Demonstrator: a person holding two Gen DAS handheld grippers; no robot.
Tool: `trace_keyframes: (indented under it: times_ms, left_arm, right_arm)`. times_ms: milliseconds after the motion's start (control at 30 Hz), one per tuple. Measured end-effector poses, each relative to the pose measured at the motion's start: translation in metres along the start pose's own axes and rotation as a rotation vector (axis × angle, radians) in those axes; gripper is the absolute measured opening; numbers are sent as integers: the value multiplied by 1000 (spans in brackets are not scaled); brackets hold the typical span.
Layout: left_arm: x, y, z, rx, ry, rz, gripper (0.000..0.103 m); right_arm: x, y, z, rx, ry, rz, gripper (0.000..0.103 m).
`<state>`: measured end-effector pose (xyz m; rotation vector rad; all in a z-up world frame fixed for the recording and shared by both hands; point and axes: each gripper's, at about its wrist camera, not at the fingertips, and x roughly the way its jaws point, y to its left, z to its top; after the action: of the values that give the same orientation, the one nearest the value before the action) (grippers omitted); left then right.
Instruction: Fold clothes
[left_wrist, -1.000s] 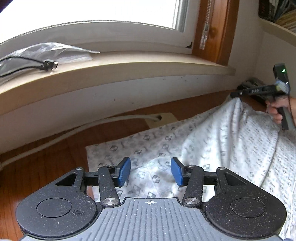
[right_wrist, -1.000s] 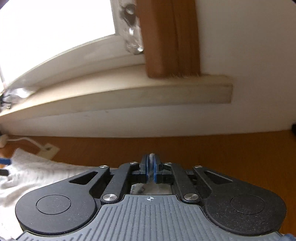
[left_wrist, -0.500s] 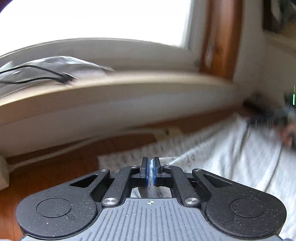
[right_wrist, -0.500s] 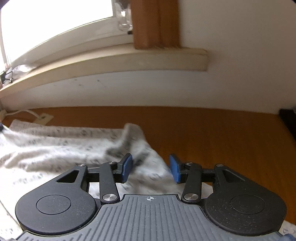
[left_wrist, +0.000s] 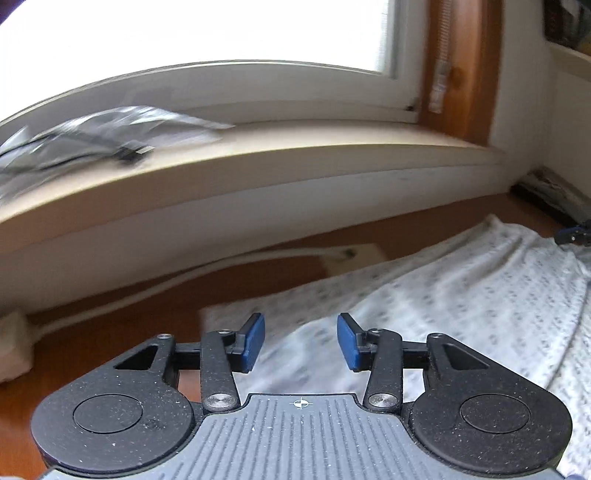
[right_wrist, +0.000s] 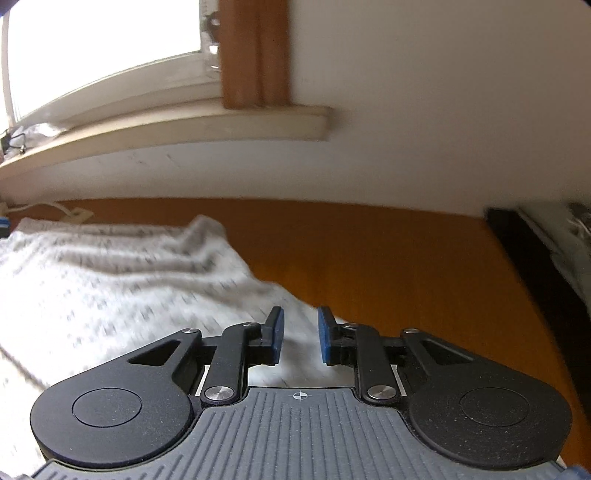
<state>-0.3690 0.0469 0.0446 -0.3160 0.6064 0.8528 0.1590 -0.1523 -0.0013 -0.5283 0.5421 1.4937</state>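
Both tongs, left (left_wrist: 301, 341) and right (right_wrist: 298, 336), gape empty over one patterned garment (left_wrist: 461, 295).

garment (left_wrist: 461, 295) | white, small dark print | spread rumpled on wooden surface | folded edge ridged

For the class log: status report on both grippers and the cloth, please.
Left gripper open, over cloth. Right gripper open, over cloth's right edge. Patterned white cloth on wooden table, released, rumpled. Nothing in the way.
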Motion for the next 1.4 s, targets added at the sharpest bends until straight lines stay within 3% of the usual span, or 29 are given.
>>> trace_keyframes:
  times_ms: [233,367,500,667,767,833,900,967,1033,1167,1233,1300,1400]
  left_arm:
    - [32,-39,15,48,25,-25,47]
    - [54,-74,38,74,2,-100,47]
    - [87,-129,71,117,-15,-214,45]
    - [138,-198,105,140,15,-349,46]
    - [164,-225,114,173,50,-363,46]
    - [174,-236,114,213,66,-353,39]
    - [178,-237,115,237,64,-347,4]
    - [173,-232,121,217,-6,-300,5]
    - [171,-224,125,177,-36,-261,7]
    - [168,-215,117,221,12,-184,10]
    - [158,-201,112,197,5,-142,23]
    - [142,-184,105,151,-1,-103,50]
    - [107,-162,88,110,-10,-71,60]
  right_arm:
    - [-36,-39,-36,17,11,-153,22]
    - [-49,-49,-47,84,-37,-102,29]
    - [-57,-45,-54,95,-62,-33,43]
    - [-55,-41,-57,91,-81,-1,46]
    - [-52,-38,-56,79,-87,18,47]
    - [-47,-33,-58,47,-79,14,47]
    - [-41,-33,-59,45,-54,12,47]
    - [-41,-32,-59,38,-51,18,51]
    - [-40,-31,-60,35,-50,26,52]
    - [-38,-26,-61,9,-50,7,52]
    - [-37,-26,-61,8,-50,8,53]
    - [-37,-26,-61,8,-51,9,53]
    - [-37,-26,-61,9,-53,11,53]
